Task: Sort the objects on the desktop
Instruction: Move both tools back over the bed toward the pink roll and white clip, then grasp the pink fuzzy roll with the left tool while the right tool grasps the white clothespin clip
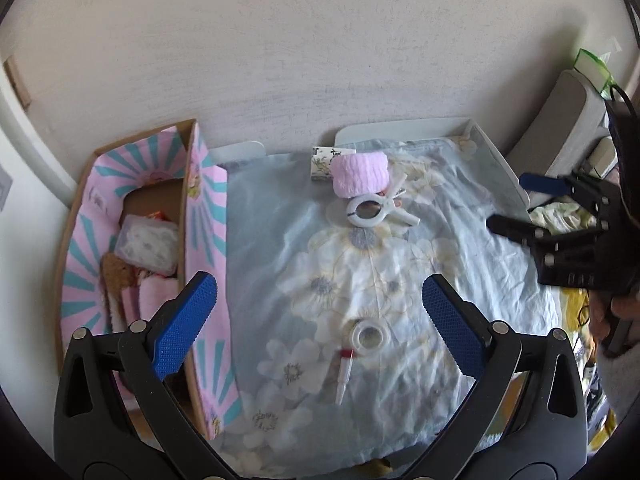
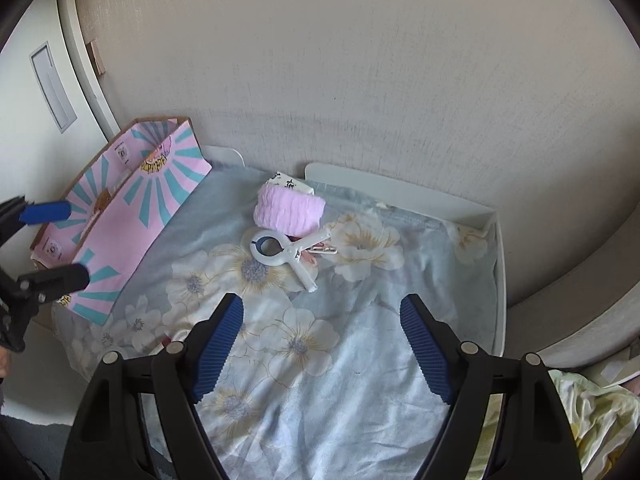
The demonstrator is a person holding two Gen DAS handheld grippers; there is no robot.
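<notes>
My left gripper (image 1: 320,320) is open and empty, above a roll of clear tape (image 1: 367,336) and a small white tube with a red cap (image 1: 345,372) on the floral cloth (image 1: 460,220). Farther back lie a large white clip (image 1: 372,211), a pink fluffy roll (image 1: 360,174) and a small patterned box (image 1: 321,164). My right gripper (image 2: 322,340) is open and empty, held above the cloth, with the white clip (image 2: 280,250) and pink roll (image 2: 290,210) ahead of it. A pink and teal cardboard box (image 1: 208,208) stands at the left and holds several items.
The cloth covers a white tray-like table (image 2: 496,264) against a beige wall. The pink box (image 2: 132,216) stands at the table's left edge. The right gripper shows at the right in the left wrist view (image 1: 516,204). Crumpled yellowish fabric (image 2: 592,412) lies right of the table.
</notes>
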